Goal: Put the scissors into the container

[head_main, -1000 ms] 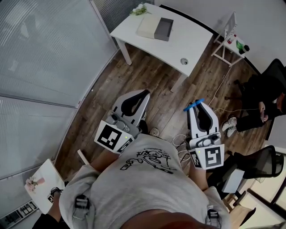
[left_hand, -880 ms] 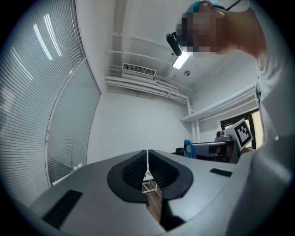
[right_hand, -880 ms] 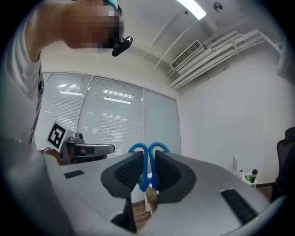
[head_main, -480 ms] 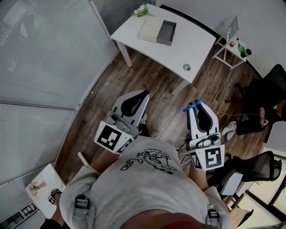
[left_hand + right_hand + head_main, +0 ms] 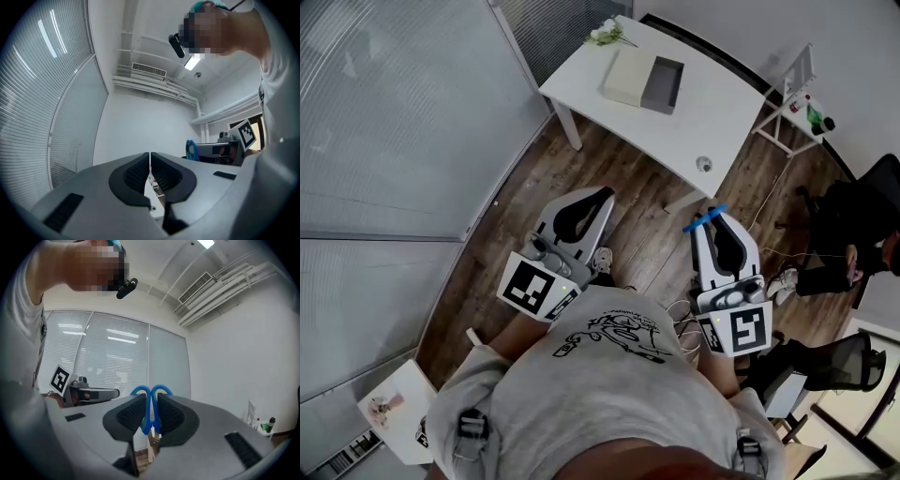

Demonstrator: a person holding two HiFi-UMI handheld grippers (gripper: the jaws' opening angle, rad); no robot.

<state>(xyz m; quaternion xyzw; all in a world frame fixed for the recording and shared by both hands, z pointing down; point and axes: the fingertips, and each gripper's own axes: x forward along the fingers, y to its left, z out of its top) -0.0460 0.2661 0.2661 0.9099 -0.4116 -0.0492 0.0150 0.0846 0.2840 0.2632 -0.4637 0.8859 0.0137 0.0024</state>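
Blue-handled scissors (image 5: 150, 404) are clamped between the pads of my right gripper (image 5: 150, 414), their handle loops sticking up past the jaw tips. In the head view the blue handles (image 5: 705, 220) poke out at the tip of the right gripper (image 5: 715, 228), held over the wooden floor. My left gripper (image 5: 581, 212) is beside it at the same height, its jaws pressed together with nothing between them (image 5: 150, 172). The container, a grey open box (image 5: 663, 85) next to a cream lid, sits on the white table (image 5: 712, 117) ahead, well away from both grippers.
A plant (image 5: 609, 34) stands at the table's far left corner and a small round object (image 5: 704, 163) near its front edge. A white rack with bottles (image 5: 802, 94) stands right of the table. A seated person (image 5: 853, 234) and office chairs are at right. Glass partition walls (image 5: 384, 141) run along the left.
The table and box have shifted down and to the right in the head view, so they lie a little closer. Both grippers keep the same pose and grip.
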